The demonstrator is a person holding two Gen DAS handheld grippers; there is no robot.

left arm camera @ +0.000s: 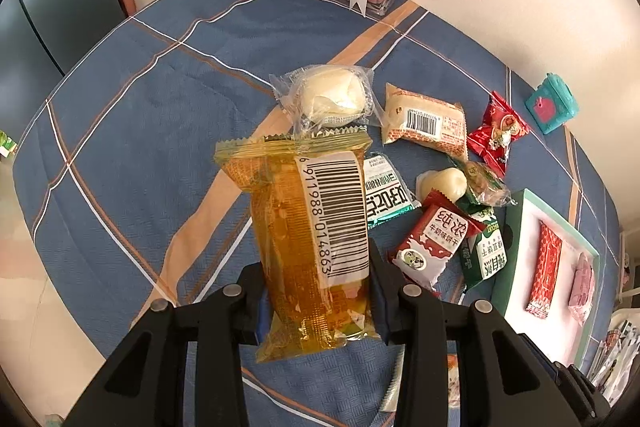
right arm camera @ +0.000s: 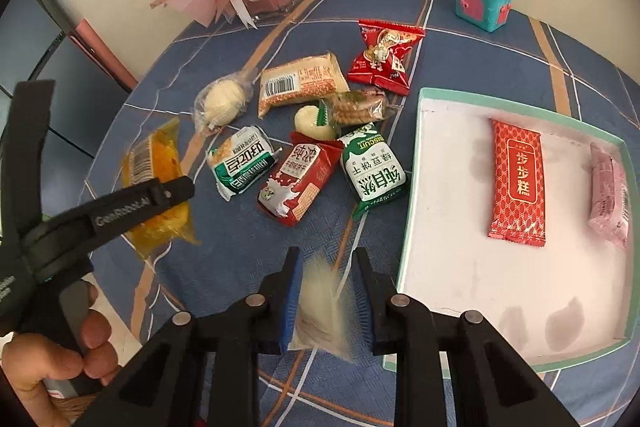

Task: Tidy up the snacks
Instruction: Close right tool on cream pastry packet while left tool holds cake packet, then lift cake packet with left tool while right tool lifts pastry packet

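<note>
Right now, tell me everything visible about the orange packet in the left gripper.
The orange packet is a long, clear yellow-orange plastic wrapper with crimped ends and a white barcode label along one side; a yellow-orange filling shows through. The left gripper clamps it near its lower end, so it juts lengthwise out past the pads above the blue checked tablecloth. Only the pads appear to touch it. In the right wrist view it sits left of the snack pile.
</note>
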